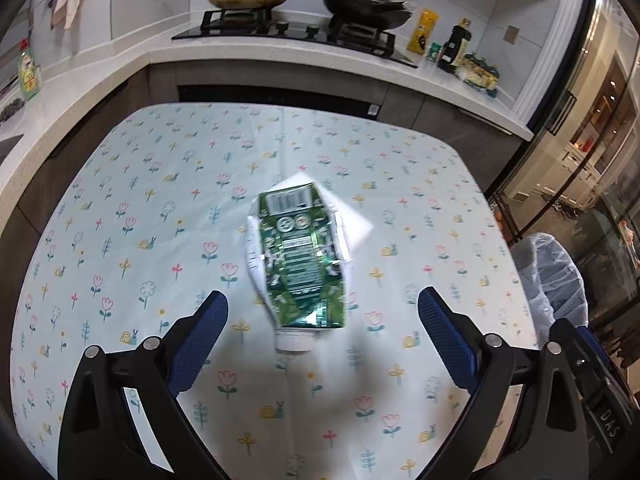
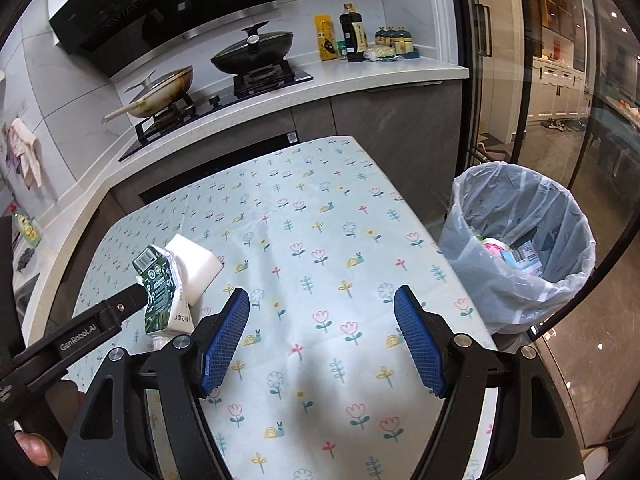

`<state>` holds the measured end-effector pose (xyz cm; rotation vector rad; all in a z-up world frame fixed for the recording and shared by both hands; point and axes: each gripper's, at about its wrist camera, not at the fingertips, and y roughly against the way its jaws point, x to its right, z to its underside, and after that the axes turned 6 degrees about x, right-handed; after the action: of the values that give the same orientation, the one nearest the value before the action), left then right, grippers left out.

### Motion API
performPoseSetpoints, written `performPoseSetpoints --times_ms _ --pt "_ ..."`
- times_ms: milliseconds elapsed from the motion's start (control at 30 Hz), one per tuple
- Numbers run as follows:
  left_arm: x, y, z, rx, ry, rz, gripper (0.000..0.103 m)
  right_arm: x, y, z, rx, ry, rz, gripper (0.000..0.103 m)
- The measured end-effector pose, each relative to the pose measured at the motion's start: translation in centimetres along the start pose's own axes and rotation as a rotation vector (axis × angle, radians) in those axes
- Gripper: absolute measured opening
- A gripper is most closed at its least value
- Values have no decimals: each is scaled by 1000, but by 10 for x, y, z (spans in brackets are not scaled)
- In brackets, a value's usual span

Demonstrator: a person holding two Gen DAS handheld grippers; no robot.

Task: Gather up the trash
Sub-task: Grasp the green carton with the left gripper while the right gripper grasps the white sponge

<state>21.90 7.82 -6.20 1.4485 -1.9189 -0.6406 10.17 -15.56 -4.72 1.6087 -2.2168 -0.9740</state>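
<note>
Trash bin (image 2: 516,248), lined with a clear plastic bag, is standing on the floor just beside the table's right edge and is already holding a few discarded packets. Table (image 1: 120,208), under a flowered cloth, is bearing the remaining items near its middle. Crushed green carton (image 1: 298,256) is lying flat, its white cap (image 1: 294,340) pointing toward the left gripper (image 1: 322,312) and its far end overlapping a white sponge block (image 2: 196,268). The carton is looking light, empty and easily dented, its glossy skin likely slippery; the creased mid-body is probably offering the surest hold. The left gripper's jaws are standing spread before the cap, touching nothing. The right gripper (image 2: 322,316) is hanging spread and empty over bare cloth.
</note>
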Motion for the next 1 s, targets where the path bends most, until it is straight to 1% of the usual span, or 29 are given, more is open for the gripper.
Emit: performPoseSetpoints --times_ms 233,400,533,633,700,767,800,833,867,933,1000 --pt "-21 -22 5 -51 36 -19 91 -17 -26 4 -41 16 -11 72" --pt "-21 -39 7 -79 29 -11 92 -25 -46 6 -69 22 -17 72" --pt "-17 -58 8 -111 17 -21 92 -29 -61 7 -88 21 -20 72" --pt "-20 -73 9 -137 32 -25 91 -32 -69 6 -99 21 -22 72" --pt "-23 -78 9 -152 46 -2 91 -35 -74 6 -104 23 -24 72" --pt "-26 -81 8 -166 60 42 83 -39 -80 6 -110 29 -28 72" --pt "-27 -82 8 -180 66 75 74 -41 -82 6 -113 31 -31 72" --pt "-28 -82 8 -188 68 101 68 -44 -84 6 -116 33 -35 72" --pt "-28 -81 8 -189 67 102 68 -47 -86 6 -119 36 -39 72" --pt "-33 -75 6 -165 66 88 67 -54 -89 6 -121 44 -47 72" --pt "-41 -68 3 -151 84 99 67 -60 -90 7 -124 53 -55 72"
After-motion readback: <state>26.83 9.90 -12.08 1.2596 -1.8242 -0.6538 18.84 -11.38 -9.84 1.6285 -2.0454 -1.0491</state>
